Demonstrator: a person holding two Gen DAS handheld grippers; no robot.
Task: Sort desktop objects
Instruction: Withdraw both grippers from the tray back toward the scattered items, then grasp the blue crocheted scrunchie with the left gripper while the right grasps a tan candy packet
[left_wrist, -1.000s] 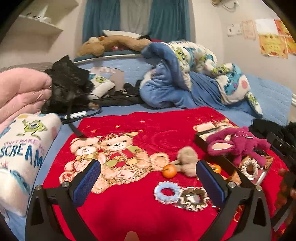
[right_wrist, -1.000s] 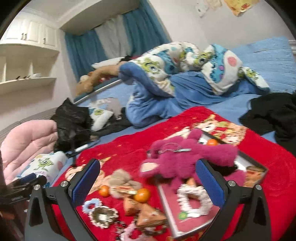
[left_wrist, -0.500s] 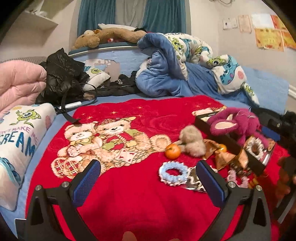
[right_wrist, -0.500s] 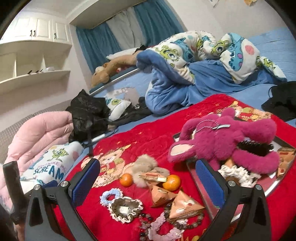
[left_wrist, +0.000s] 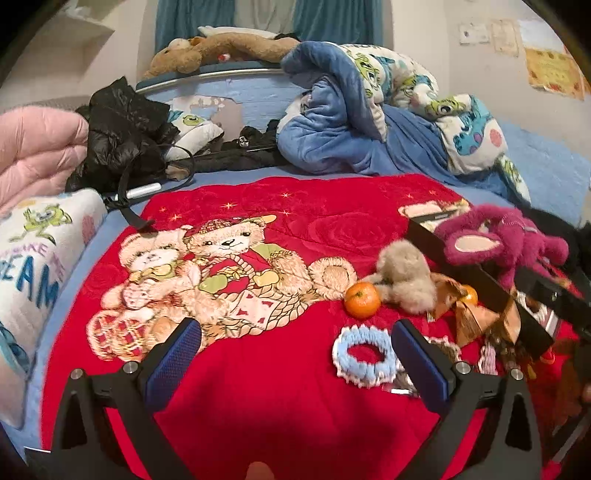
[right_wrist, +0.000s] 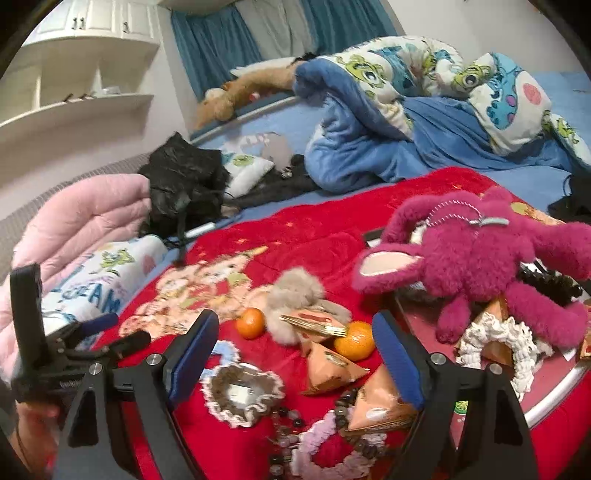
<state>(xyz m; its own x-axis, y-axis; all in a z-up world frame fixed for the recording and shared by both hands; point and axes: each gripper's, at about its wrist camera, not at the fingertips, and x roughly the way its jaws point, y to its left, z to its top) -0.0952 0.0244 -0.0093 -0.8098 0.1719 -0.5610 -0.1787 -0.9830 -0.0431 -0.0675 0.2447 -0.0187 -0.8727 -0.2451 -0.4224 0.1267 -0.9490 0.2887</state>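
Spread across the bed ahead of both my grippers, a red teddy-bear blanket (left_wrist: 295, 387) is carrying everything I am sorting. Rumpled blue bedding (right_wrist: 388, 147) is lying far beyond it.

Ahead and to the right of my right gripper (right_wrist: 295, 354), a tray (right_wrist: 554, 395) is holding a magenta plush toy (right_wrist: 480, 266) with a white scrunchie (right_wrist: 498, 347) just under it. That gripper's jaws are closing with nothing pressed between the pads; they are framing a cluster of small things. A grey fluffy toy (right_wrist: 295, 295) is lying straight ahead with a mandarin (right_wrist: 251, 323) just to its left and a second mandarin (right_wrist: 354, 341) to its right. Nearer, orange wedge packets (right_wrist: 328, 369) are sitting between the fingers, a lace-edged brown scrunchie (right_wrist: 240, 395) is lying by the left finger, and a bead bracelet (right_wrist: 295, 424) and a pink scrunchie (right_wrist: 332, 450) are closest to the camera.

My left gripper (left_wrist: 295, 354) is hanging spread wide and holding nothing, with only bare blanket between its fingers. A blue scrunchie (left_wrist: 362, 358) is lying just inside its right finger.
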